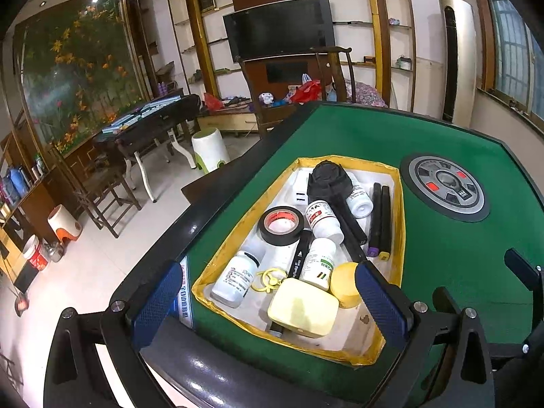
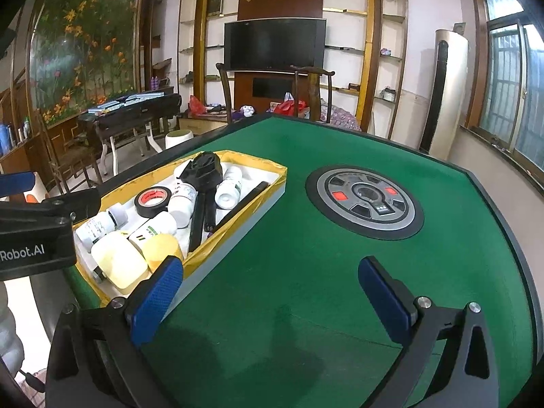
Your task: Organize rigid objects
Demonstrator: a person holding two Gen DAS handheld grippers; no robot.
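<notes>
- Our left tool [image 1: 268,301] hung over the near end of the yellow-rimmed tray [image 1: 397,224] with its blue pads spread wide and nothing between them.
- Our right tool [image 2: 272,292] was just as wide and empty, sitting over bare green felt on the desk [image 2: 323,255], with the tray just to its left.
- Pretty much all the rigid stuff was piled inside that tray, which sat near the left edge of the desk.
- At the near end lay a pale yellow case [image 1: 302,307], touching a yellow round lid [image 1: 345,284] on its right.
- A white bottle [image 1: 234,280] lay on its side to the left, with a little yellow keyring [image 1: 267,280] beside it.
- Mid-tray there was a roll of black tape [image 1: 280,226], more white bottles and a black marker [image 1: 301,255].
- A black brush [image 1: 328,178] sat at the far end, and two dark sticks [image 1: 380,224] ran along the right wall.
- The round control panel [image 2: 363,200] sat in the desk's middle, well apart from the tray.
</notes>
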